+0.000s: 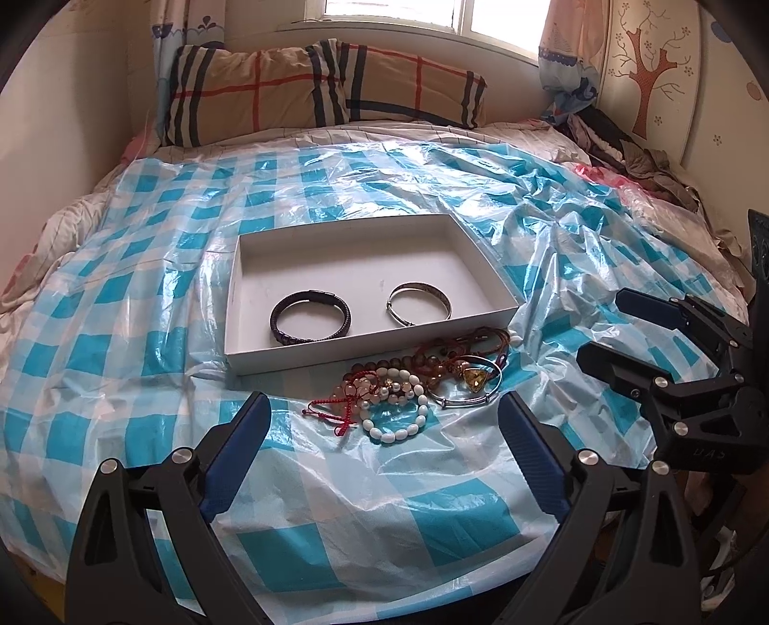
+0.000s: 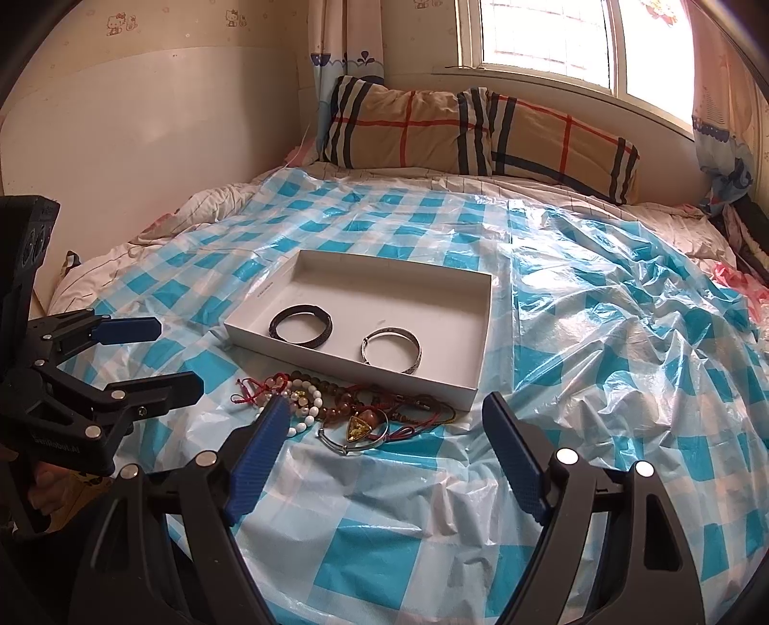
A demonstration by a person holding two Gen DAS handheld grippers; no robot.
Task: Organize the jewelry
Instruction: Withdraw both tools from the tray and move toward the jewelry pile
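Lying on a bed is a crinkled plastic sheet point(image 1: 144, 298) in blue and white checks; a shallow white box point(image 1: 250, 269) sits on it near the middle, open at the top. Inside the box, toward its near edge, a dark braided bracelet point(image 1: 309, 321) lies flat on the left and a silver bangle point(image 1: 419, 304) lies flat on the right; the two are apart, not touching.

Just beside the near edge of the box, on the sheet, is a tangled heap of jewelry point(image 1: 423, 380); it holds a white bead bracelet point(image 1: 395, 423) at the near side, red cord point(image 1: 331, 408) trailing to the left, brown beads point(image 1: 384, 366) close to the box, and a thin silver bangle with a yellow stone point(image 1: 473, 380) on the right.

Near the viewer, the left gripper point(image 1: 384, 452) hovers just short of the heap, its blue-padded fingers point(image 1: 235, 461) spread wide and holding nothing; the right gripper point(image 2: 384, 456) hovers alongside it, to the right, also spread wide and holding nothing, with the heap between and beyond its tips.

At the far end of the bed two plaid pillows point(image 2: 480, 130) lean against the wall below a bright window point(image 2: 552, 38); curtains point(image 2: 346, 43) hang at its sides.
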